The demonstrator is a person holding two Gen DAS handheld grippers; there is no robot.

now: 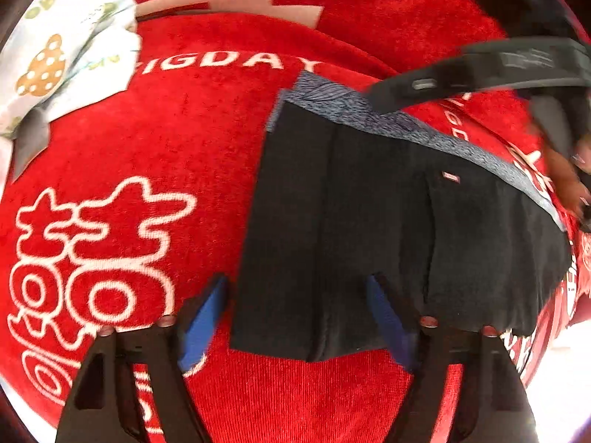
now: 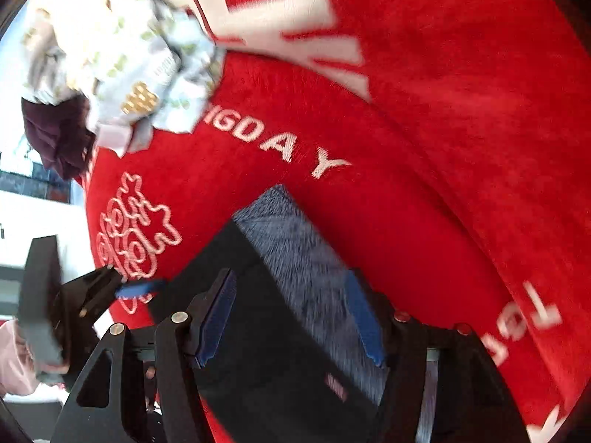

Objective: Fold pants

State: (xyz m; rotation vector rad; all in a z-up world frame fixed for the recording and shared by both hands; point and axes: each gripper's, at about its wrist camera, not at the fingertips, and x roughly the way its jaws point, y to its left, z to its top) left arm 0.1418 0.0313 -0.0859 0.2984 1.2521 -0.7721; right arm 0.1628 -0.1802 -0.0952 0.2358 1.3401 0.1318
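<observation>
— Where are the pants (image 1: 369,221)?
— Folded flat on the red blanket (image 1: 192,136), grey waistband (image 1: 373,110) along the far edge.
— And the claws?
— The left gripper (image 1: 295,317) hangs over the near edge, blue pads (image 1: 201,328) spread wide, nothing between them. The right gripper (image 2: 291,317) is over the waistband, fingers apart too.
— Anything else?
— A patterned cloth (image 1: 62,48) heaped at the blanket's far left.
</observation>
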